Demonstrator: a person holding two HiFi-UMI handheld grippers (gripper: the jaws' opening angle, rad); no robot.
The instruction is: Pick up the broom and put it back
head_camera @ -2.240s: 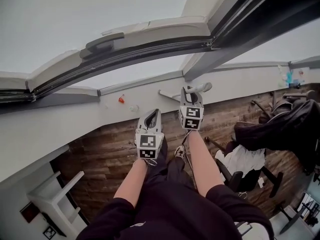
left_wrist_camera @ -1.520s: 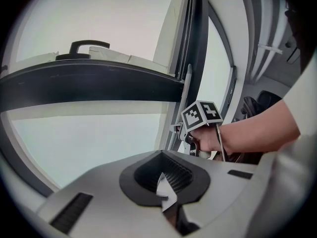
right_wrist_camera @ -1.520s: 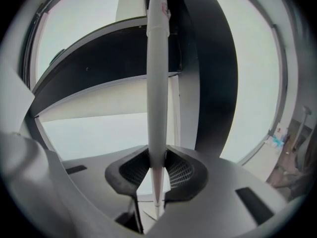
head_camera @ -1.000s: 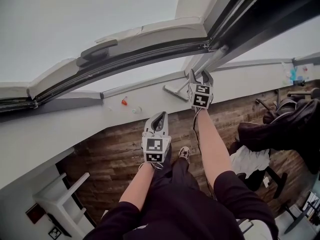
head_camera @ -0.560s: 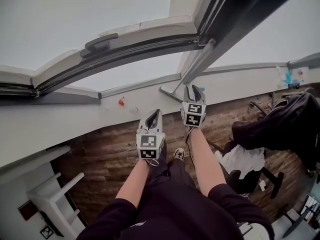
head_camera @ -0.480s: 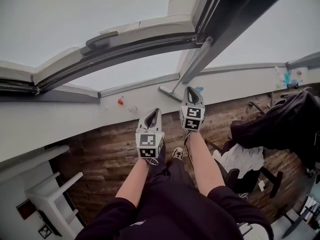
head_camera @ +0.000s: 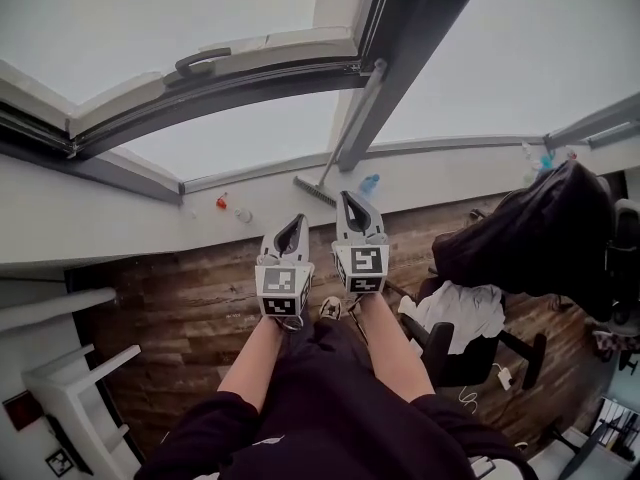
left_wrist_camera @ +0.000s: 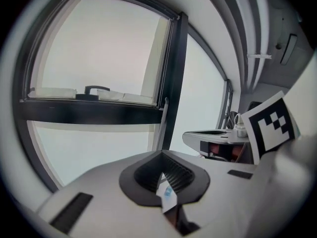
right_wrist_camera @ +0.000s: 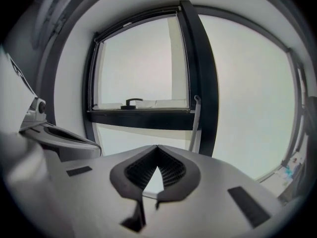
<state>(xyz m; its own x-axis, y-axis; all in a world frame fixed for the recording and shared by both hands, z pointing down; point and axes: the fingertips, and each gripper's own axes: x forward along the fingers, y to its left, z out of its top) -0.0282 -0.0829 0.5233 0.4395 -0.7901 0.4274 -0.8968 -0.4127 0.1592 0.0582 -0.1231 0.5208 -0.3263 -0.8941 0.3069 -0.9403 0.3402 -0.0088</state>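
Observation:
The broom leans upright against the dark window post, its grey handle running up the frame and its head down by the white ledge. Nothing holds it. My right gripper is shut and empty, just below and right of the broom head. My left gripper is beside it to the left, also shut with nothing in it. The handle shows ahead in the left gripper view beyond the left gripper, and the handle shows again past the right gripper.
A black chair draped with a dark jacket and a white cloth stands at the right. A white shelf is at the lower left. A blue bottle and a small red item lie by the ledge over the wooden floor.
The right gripper stood open at the broom handle, then shut and drew back away from it. The broom stays against the window post. The left gripper also shifted a little.

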